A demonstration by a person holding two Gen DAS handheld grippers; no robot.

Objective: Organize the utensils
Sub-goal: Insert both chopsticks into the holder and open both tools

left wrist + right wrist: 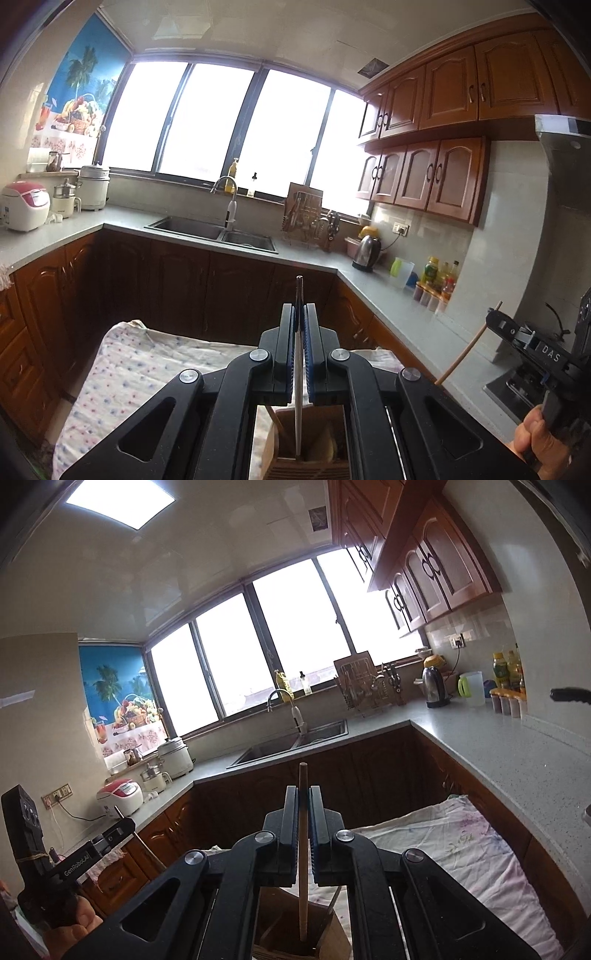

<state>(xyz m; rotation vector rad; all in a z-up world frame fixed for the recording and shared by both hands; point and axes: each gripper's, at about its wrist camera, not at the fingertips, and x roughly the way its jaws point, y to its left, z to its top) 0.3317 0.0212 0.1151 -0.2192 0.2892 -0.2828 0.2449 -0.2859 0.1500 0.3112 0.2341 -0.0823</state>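
In the left wrist view we see our left gripper (300,321) level, its jaws clamped on a slim white and metal chopstick (298,369) standing upright, its lower end inside a brown wooden utensil box (295,443). In the right wrist view our right gripper (303,805) pinches a tan wooden chopstick (303,867), upright, its lower end in the box.

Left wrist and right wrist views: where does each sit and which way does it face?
Left wrist: on the left gripper, looking along its fingers at the sink and windows; it holds a metal chopstick over the wooden holder. Right gripper and a hand show at right.
Right wrist: on the right gripper, same heading, tilted; it holds a wooden chopstick. Left gripper shows at left.
Shared: sink, kettle, holder.
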